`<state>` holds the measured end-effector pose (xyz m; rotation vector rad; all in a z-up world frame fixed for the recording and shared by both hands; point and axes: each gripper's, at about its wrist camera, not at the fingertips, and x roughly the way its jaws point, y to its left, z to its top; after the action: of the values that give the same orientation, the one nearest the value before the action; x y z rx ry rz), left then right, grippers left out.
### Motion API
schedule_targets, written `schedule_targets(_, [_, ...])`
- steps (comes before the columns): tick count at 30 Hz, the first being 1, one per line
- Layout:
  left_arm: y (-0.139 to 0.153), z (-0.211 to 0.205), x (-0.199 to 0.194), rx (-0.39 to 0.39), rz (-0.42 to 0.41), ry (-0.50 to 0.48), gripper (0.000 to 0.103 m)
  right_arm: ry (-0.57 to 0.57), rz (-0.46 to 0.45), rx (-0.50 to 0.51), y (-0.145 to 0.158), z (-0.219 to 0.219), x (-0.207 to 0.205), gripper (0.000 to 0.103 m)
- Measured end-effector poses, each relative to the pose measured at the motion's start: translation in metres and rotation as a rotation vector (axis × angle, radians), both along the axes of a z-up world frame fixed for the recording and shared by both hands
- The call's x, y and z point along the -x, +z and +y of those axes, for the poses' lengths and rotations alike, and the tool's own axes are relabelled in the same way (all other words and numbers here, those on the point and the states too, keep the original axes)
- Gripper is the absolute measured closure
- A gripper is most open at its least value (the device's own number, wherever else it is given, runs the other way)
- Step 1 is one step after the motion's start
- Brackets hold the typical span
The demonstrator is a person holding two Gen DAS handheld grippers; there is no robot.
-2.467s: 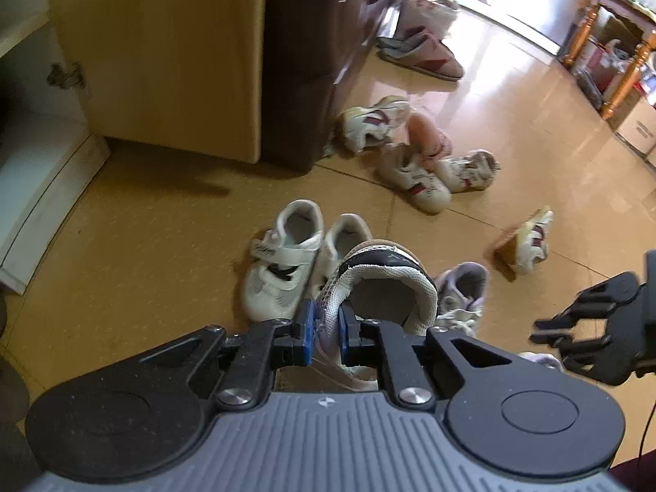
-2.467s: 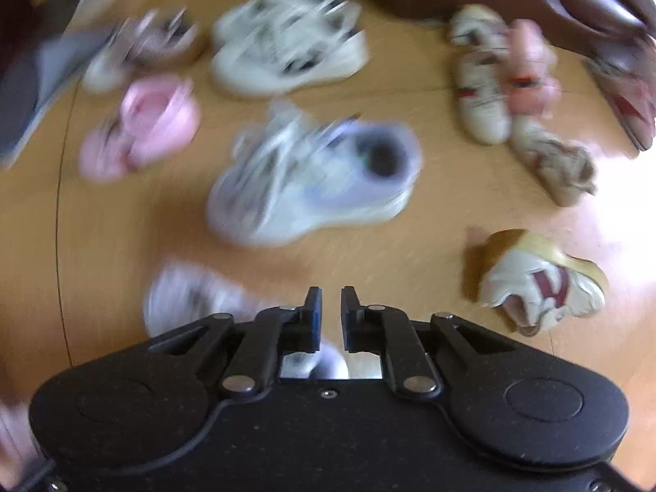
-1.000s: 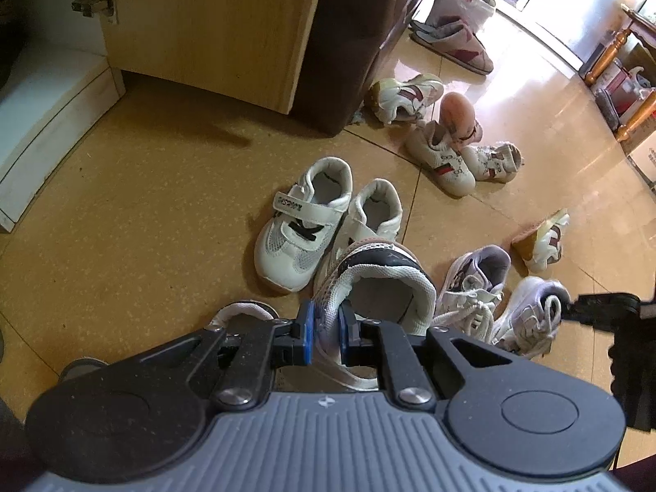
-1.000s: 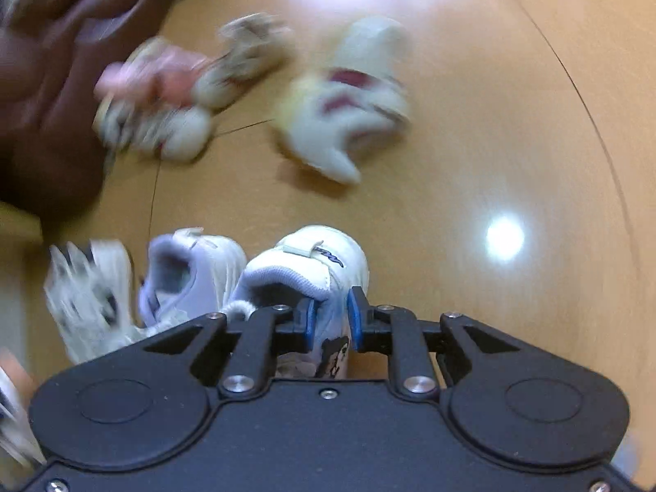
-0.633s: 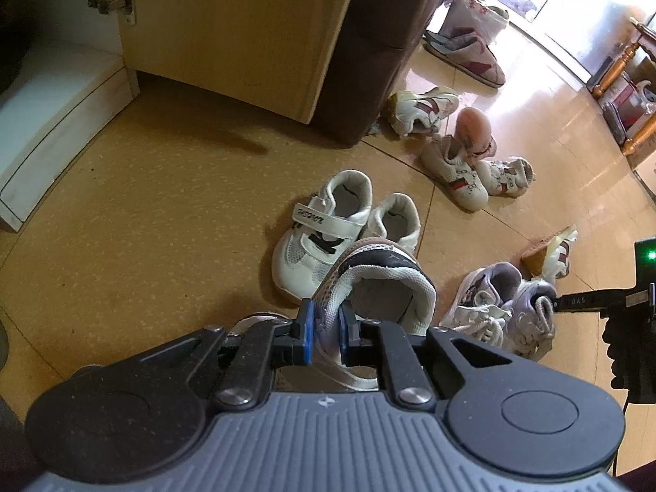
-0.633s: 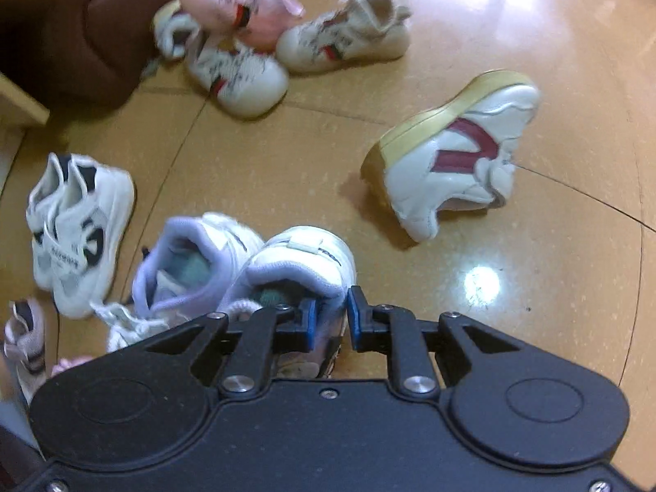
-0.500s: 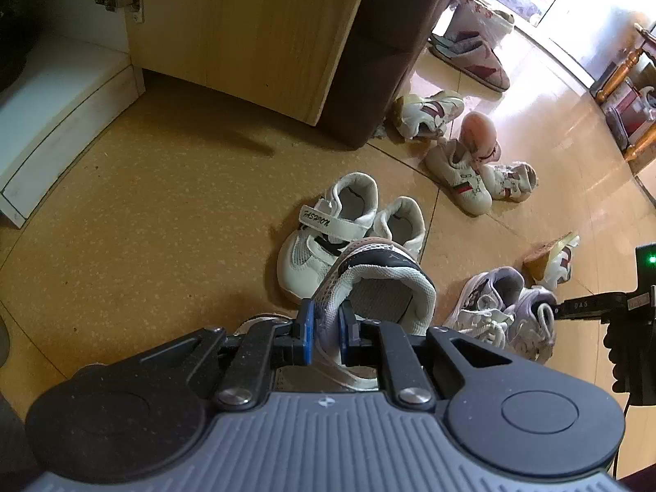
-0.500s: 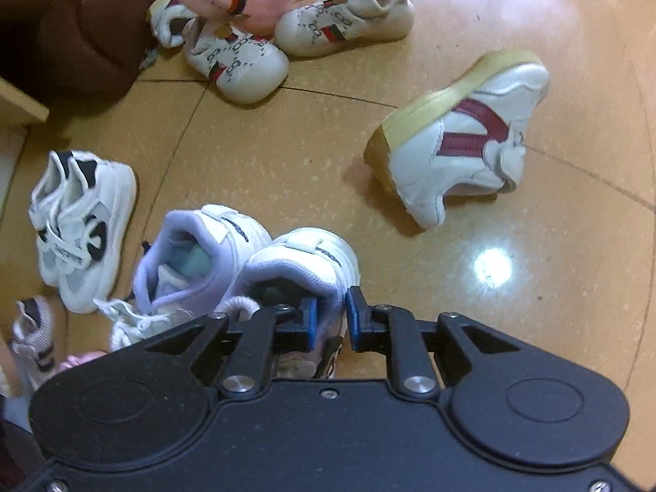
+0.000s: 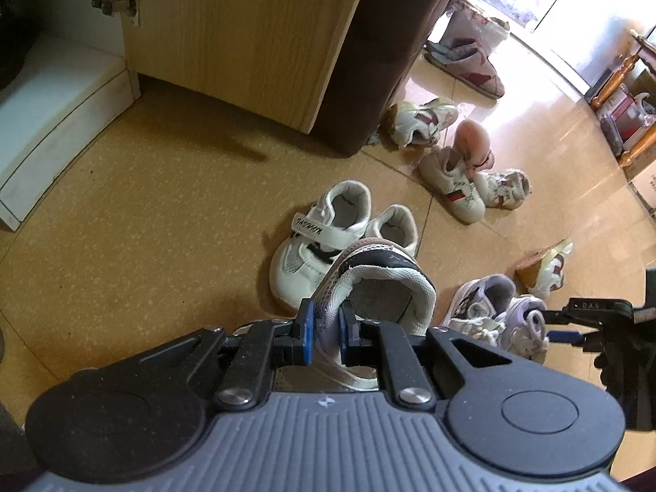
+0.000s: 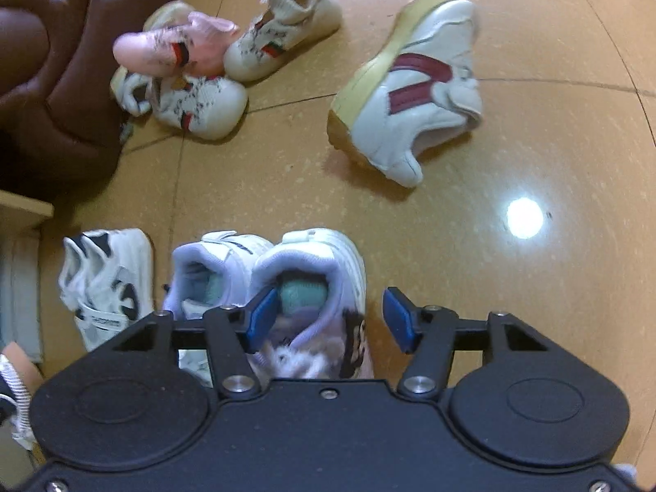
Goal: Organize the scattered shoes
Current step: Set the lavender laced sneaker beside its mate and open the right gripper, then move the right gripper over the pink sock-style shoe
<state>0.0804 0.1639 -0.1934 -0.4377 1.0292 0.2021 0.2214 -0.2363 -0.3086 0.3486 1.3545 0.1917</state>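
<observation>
My left gripper [image 9: 324, 328] is shut on the collar of a grey-and-white mesh sneaker [image 9: 385, 283], held above the floor. My right gripper [image 10: 330, 317] stands open around the heel of a lavender-white shoe [image 10: 324, 258]. One blue pad sits inside the shoe's opening and the other is outside, apart from it. This shoe rests on the floor beside its mate [image 10: 213, 262]. In the left wrist view the same lavender pair [image 9: 496, 311] lies at the right, with the right gripper [image 9: 574, 322] at it.
A white-and-black pair [image 9: 328, 238] lies ahead. A white-and-red shoe [image 10: 414, 94] lies on its side. Pink and cream shoes [image 10: 192, 74] cluster by the brown sofa [image 10: 49, 61]. An open wooden cabinet door [image 9: 246, 33] and a white shelf [image 9: 53, 98] are at the left.
The right gripper has opened and let go of the lavender shoe, now set down beside its mate. The left gripper keeps its hold on the mesh sneaker and has drifted slightly left.
</observation>
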Motion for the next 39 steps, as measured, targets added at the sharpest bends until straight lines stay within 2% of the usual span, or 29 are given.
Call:
schedule_targets(2, [0.003, 0.001, 0.002, 0.004, -0.011, 0.005, 0.091, -0.044, -0.013, -0.031, 0.01, -0.008, 0.009, 0.038])
schedule_targets(5, [0.006, 0.003, 0.005, 0.009, -0.02, 0.014, 0.091, -0.012, -0.019, -0.041, 0.019, -0.01, 0.022, 0.035])
schedule_targets(7, [0.008, 0.003, 0.007, 0.012, -0.026, 0.018, 0.091, 0.112, -0.001, -0.007, 0.02, 0.002, 0.031, 0.032])
schedule_targets(8, [0.009, 0.003, 0.007, 0.012, -0.027, 0.016, 0.091, 0.163, -0.009, 0.028, 0.02, 0.009, 0.034, 0.028])
schedule_targets(10, [0.01, 0.003, 0.008, 0.011, -0.03, 0.013, 0.091, 0.286, -0.034, 0.104, 0.017, 0.026, 0.044, 0.028])
schedule_targets(13, [0.008, 0.005, 0.009, 0.007, -0.026, 0.022, 0.091, 0.367, -0.05, 0.156, 0.002, 0.045, 0.05, 0.028])
schedule_targets(17, [0.004, 0.013, 0.01, 0.005, -0.015, 0.041, 0.091, 0.378, -0.07, 0.196, -0.013, 0.055, 0.041, 0.026])
schedule_targets(20, [0.0, 0.017, 0.009, 0.007, -0.01, 0.05, 0.091, 0.384, -0.098, 0.148, -0.016, 0.062, 0.038, 0.025])
schedule_targets(23, [-0.003, 0.018, 0.007, 0.011, -0.007, 0.056, 0.091, 0.34, -0.1, 0.162, -0.015, 0.069, 0.037, 0.026])
schedule_targets(24, [-0.003, 0.019, 0.008, 0.011, -0.007, 0.056, 0.091, 0.316, -0.105, 0.15, -0.015, 0.071, 0.036, 0.027])
schedule_targets(26, [-0.004, 0.02, 0.008, 0.011, -0.005, 0.055, 0.091, 0.305, -0.117, 0.132, -0.012, 0.077, 0.033, 0.039])
schedule_targets(28, [-0.004, 0.021, 0.009, 0.012, -0.004, 0.055, 0.091, 0.293, -0.107, 0.116, -0.011, 0.086, 0.028, 0.04])
schedule_targets(33, [-0.005, 0.024, 0.01, 0.013, -0.001, 0.053, 0.091, 0.192, -0.083, 0.078, -0.015, 0.092, 0.024, 0.038])
schedule_targets(37, [-0.005, 0.023, 0.014, 0.033, 0.0, 0.052, 0.091, 0.209, -0.081, 0.051, -0.015, 0.101, 0.018, 0.032])
schedule_targets(39, [-0.005, 0.022, 0.016, 0.047, 0.0, 0.051, 0.091, 0.231, -0.083, 0.057, -0.012, 0.106, 0.019, 0.032])
